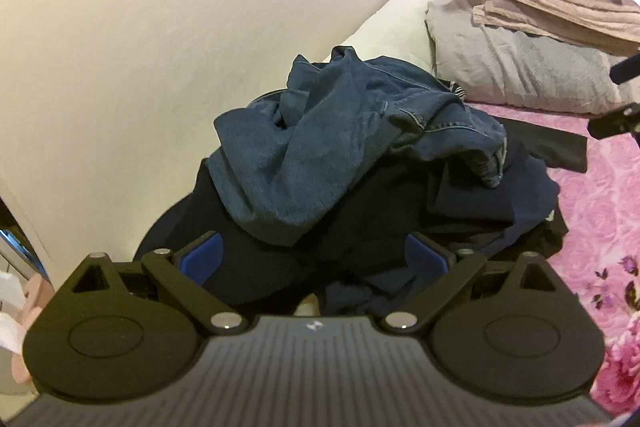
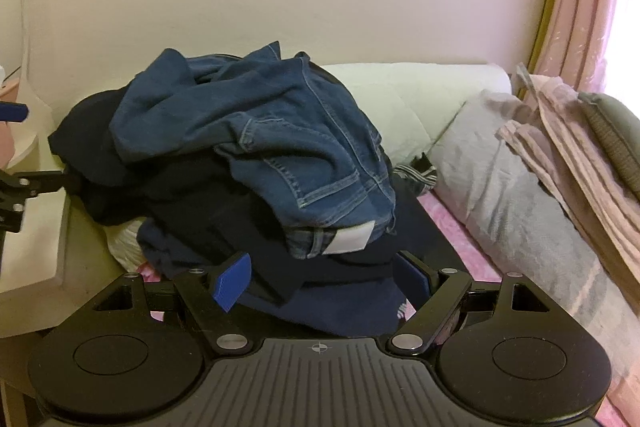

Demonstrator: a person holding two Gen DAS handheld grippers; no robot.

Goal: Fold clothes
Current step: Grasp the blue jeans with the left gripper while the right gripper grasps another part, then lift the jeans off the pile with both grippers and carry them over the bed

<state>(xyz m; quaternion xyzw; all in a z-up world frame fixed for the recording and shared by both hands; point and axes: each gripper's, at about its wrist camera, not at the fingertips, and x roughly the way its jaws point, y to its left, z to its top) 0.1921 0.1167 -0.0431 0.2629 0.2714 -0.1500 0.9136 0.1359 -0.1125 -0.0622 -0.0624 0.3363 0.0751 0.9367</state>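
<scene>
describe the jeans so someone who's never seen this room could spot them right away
On the pink floral bedspread sits a heap of dark navy clothes. The jeans are crumpled on top: the only mid-blue denim, with pale stitching and a white waistband patch.

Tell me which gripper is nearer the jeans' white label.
Right. The right gripper sits open just below the white label; the left gripper faces the pile's other side, label hidden.

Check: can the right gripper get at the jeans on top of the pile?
Probably yes: the right gripper is open, and the jeans lie uncovered atop the dark clothes, nothing between them.
</scene>
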